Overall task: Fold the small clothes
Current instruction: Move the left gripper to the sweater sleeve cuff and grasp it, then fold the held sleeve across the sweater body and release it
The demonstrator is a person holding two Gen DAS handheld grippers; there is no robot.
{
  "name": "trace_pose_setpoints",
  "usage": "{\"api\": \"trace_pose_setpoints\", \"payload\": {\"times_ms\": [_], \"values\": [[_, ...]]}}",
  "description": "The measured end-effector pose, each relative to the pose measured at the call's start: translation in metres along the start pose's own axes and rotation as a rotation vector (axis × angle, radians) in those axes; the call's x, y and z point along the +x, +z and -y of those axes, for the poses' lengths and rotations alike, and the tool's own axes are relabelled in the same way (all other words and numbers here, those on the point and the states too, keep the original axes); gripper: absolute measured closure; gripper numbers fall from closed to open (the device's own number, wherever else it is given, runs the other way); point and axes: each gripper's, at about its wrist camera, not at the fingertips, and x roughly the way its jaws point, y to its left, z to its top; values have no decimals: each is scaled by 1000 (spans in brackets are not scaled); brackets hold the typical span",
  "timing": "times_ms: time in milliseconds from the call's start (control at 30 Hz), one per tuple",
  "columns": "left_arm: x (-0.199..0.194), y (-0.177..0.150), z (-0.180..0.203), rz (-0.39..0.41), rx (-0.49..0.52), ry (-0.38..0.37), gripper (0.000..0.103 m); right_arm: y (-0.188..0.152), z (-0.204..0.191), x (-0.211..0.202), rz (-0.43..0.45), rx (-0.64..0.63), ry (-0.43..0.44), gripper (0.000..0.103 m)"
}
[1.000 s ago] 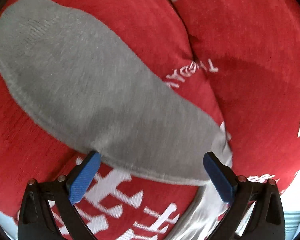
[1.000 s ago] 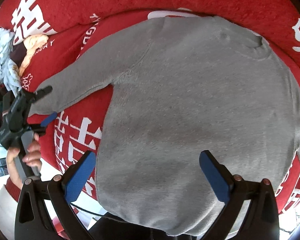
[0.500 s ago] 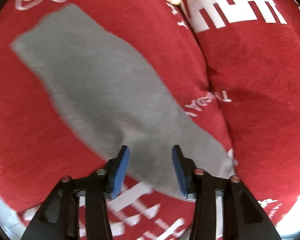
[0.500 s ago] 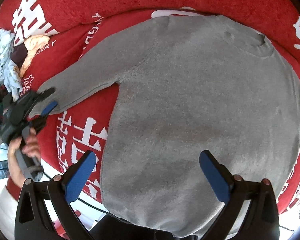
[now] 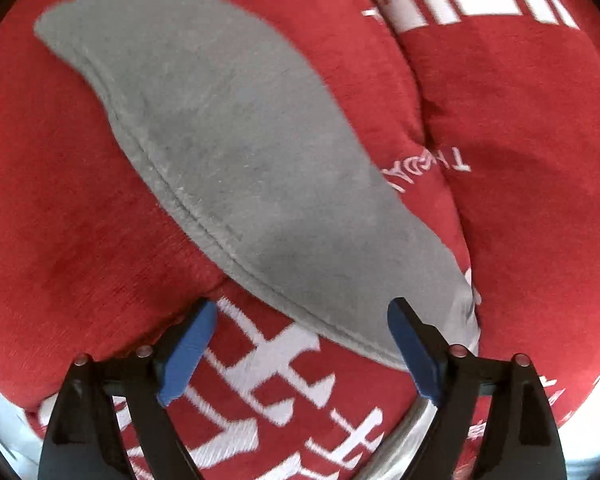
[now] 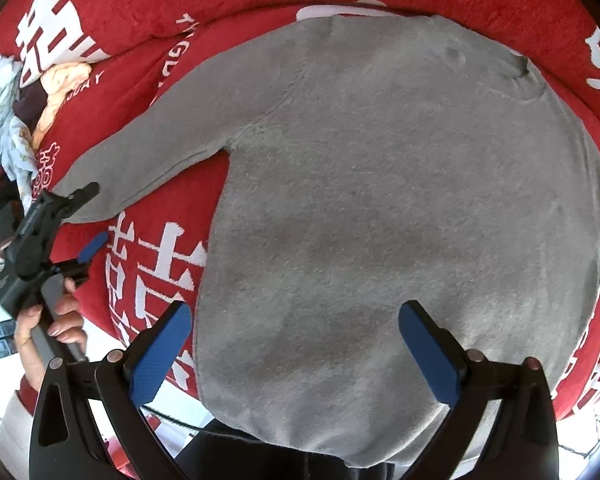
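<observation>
the left gripper (image 5: 300, 344) has its jaws spreading apart, the two blue pads wide of each other with nothing pinched between them. it hangs over the cuff end of the grey sleeve (image 5: 236, 152), whose hemmed edge runs across just ahead of the pads; the right-hand pad sits at the sleeve's edge, and whether it touches the cloth cannot be told. from the right wrist view the same left gripper (image 6: 90, 216) shows at the sleeve's tip, with a hand (image 6: 56, 316) wrapped around its handle.

the right gripper (image 6: 296, 344) is wide open too and holds nothing; its pads hover above the lower body of the grey sweater (image 6: 380, 208), near the hem.

the sweater lies flat and spread on the red cushion (image 6: 160, 56) with white lettering, neck toward the far side, one sleeve stretched out toward the left gripper. a small heap of other clothes (image 6: 8, 96) sits at the far left edge of the cushion.
</observation>
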Motion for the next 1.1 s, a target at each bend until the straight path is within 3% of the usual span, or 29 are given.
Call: {"api": "trace_pose_setpoints", "payload": {"times_ms": [233, 300, 367, 400, 567, 667, 833, 933, 1100], "values": [[6, 13, 17, 33, 10, -76, 17, 3, -7, 2, 4, 3, -10, 0], [6, 18, 25, 54, 33, -55, 38, 2, -10, 2, 4, 3, -13, 0], [9, 23, 27, 46, 51, -35, 86, 0, -13, 2, 5, -2, -16, 0], [10, 25, 27, 45, 60, -16, 97, -1, -14, 2, 6, -5, -16, 0], [-7, 22, 37, 105, 188, 26, 97, -6, -15, 1, 12, 4, -1, 0], [-29, 11, 65, 163, 311, 17, 97, -11, -12, -4, 32, -7, -15, 0], [-58, -22, 141, 229, 531, -52, 97, -16, 6, -14, 57, -14, -46, 0], [-66, -51, 187, 226, 646, -112, 97, -15, 29, -22, 60, 27, -54, 0], [-34, -118, 276, 160, 845, -170, 97, -18, 83, -48, 109, 139, -36, 0]]}}
